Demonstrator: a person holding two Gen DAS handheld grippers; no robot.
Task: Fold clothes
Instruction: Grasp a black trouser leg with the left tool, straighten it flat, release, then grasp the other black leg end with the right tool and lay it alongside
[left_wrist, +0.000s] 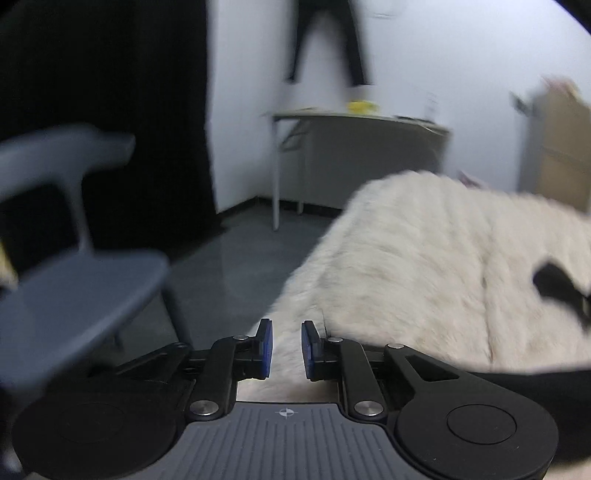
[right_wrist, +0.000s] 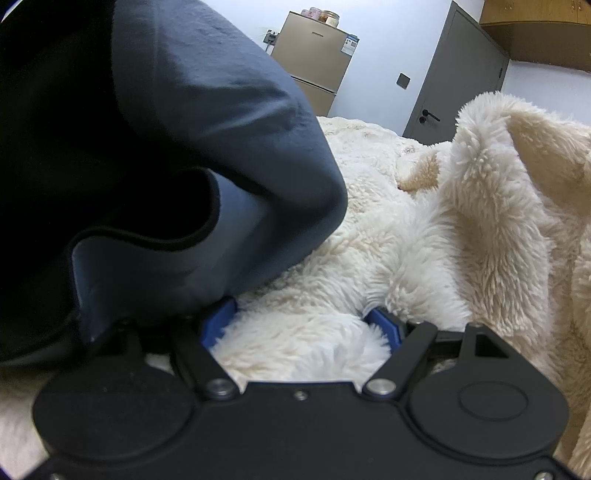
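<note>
1. The cream, long-piled fleece garment (right_wrist: 424, 229) lies rumpled on a bed-like surface; a dark navy cloth (right_wrist: 221, 147) hangs at its left.
2. Judged step: gathering a fold. Take a deep bite of pile, lift evenly, and keep the navy cloth out.
3. The right hand-held gripper (right_wrist: 304, 326) stands spread, a fleece hump between its pads.
4. The left hand-held gripper (left_wrist: 286, 349) is nearly closed, pads slightly apart; fleece (left_wrist: 424, 266) lies ahead and right, apparently ungripped.

No legible text; fridge (right_wrist: 314, 62) badge and sticker too small to read.
</note>
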